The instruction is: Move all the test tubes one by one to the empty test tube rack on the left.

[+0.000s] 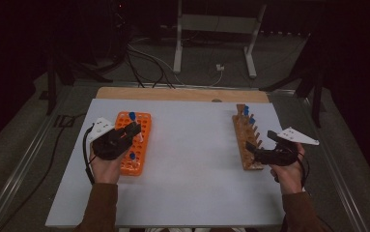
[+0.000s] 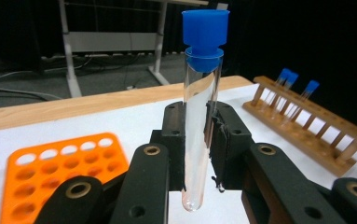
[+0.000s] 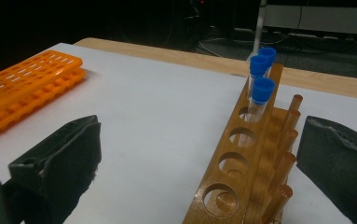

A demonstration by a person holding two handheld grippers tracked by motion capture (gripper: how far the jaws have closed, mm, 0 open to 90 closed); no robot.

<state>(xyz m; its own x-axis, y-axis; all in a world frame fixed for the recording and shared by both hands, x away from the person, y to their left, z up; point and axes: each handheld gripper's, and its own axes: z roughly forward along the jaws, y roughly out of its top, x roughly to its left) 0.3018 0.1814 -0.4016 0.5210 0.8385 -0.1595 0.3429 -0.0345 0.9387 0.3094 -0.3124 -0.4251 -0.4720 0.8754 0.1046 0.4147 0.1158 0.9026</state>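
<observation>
Currently left gripper (image 2: 199, 154) clamped on upright blue-capped tube (image 2: 200, 116), held over orange rack (image 1: 135, 143). My right gripper (image 3: 199, 172) wide open, empty, beside near end of wooden rack (image 3: 248, 163).

White table top (image 1: 187, 164), wooden edge strip (image 1: 173, 94) (far side), grey frame (image 1: 216, 29), floor cables (image 1: 144, 60)

a: what's the clear glass test tube with the blue plastic cap (image 2: 199, 116) doing?

b: it stands upright, clamped between black pads at mid-length, its rounded bottom hanging free and empty.

a: and where?

b: above the white tabletop, just beside the orange plastic rack with round holes (image 2: 55, 168), well apart from the wooden rack (image 2: 316, 135).
</observation>
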